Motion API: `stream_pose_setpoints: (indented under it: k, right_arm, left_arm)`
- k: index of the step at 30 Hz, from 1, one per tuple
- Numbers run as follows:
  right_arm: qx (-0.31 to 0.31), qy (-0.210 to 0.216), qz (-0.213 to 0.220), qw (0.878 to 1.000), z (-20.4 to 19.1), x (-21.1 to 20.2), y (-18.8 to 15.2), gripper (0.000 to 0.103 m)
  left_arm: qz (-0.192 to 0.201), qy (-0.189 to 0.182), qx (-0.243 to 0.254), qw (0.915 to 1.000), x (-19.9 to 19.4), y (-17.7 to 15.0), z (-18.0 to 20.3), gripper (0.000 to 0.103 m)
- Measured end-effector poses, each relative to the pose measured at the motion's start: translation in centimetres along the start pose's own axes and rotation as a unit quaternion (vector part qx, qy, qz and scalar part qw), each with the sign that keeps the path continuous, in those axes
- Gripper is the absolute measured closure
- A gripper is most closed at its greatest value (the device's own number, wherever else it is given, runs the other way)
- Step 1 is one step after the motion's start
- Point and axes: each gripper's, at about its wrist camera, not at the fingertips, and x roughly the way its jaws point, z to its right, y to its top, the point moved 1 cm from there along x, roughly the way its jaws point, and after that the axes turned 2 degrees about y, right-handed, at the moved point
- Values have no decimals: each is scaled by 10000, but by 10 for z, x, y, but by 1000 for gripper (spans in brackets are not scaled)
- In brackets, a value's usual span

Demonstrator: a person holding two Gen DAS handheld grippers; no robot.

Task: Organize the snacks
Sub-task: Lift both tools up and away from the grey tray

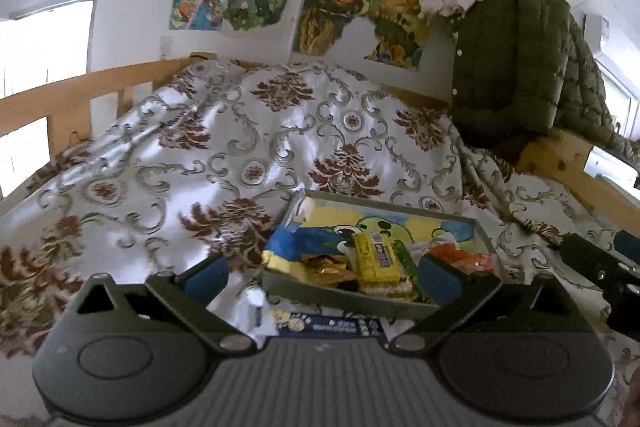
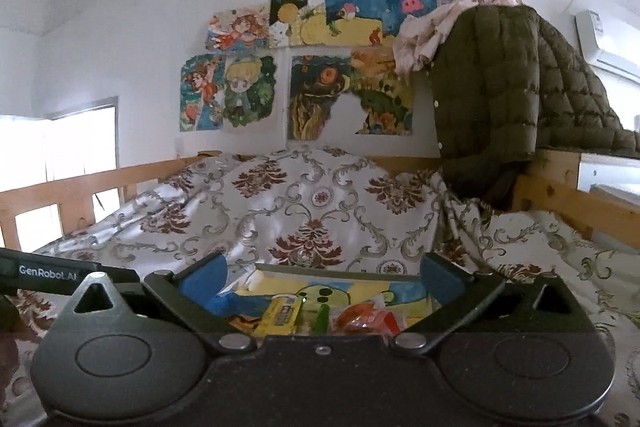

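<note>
Snack packets, among them a yellow bar [image 1: 375,259], a gold foil wrapper [image 1: 326,267], a green stick [image 1: 408,263] and an orange pouch [image 1: 460,255], are shown heaped at the near end of a shallow grey tray [image 1: 344,293] lined with a cartoon picture and laid on a floral bedspread [image 1: 240,131]. The tray is seen just ahead of and below the left gripper [image 1: 320,275] and the right gripper [image 2: 322,281], its long axis judged to run away from them, neither being clearly nearer. Both claws are held released and empty
</note>
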Motion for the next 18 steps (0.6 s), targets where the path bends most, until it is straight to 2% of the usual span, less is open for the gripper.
stream_pose_setpoints:
  k: [11, 18]
  right_arm:
    - [-24, -136, -204, 9997, -46, -73, -17, 1]
    - [44, -218, -460, 9987, -77, -109, -25, 1]
  left_arm:
    - [100, 97, 45, 9999, -72, -22, -44, 0]
    - [154, 97, 670, 9976, -106, -40, -64, 0]
